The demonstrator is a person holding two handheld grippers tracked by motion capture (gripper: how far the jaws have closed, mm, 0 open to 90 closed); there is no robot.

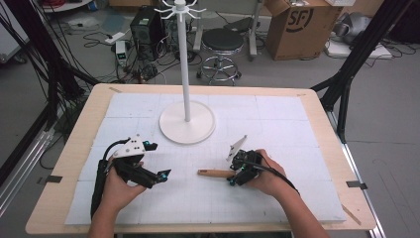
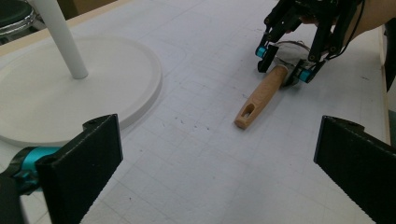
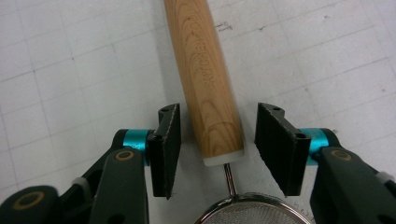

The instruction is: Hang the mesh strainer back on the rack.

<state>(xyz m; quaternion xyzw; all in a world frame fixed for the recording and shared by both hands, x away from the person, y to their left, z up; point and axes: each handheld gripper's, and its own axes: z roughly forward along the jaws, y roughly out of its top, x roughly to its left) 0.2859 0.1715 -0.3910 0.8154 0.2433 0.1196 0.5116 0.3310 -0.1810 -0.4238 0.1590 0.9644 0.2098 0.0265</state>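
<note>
A small strainer lies on the white mat with its wooden handle pointing left. In the right gripper view the handle runs up between the two jaws, and the wire mesh bowl sits just below them. My right gripper straddles the handle's bowl end, with a narrow gap showing on each side of the wood. The left gripper view shows that right gripper low over the handle. My left gripper rests at the left, jaws wide open with nothing between them.
A white stand with a round base and a tall pole rises at the middle back of the mat. The wooden table edge frames the mat. Beyond the table are a stool and a cardboard box.
</note>
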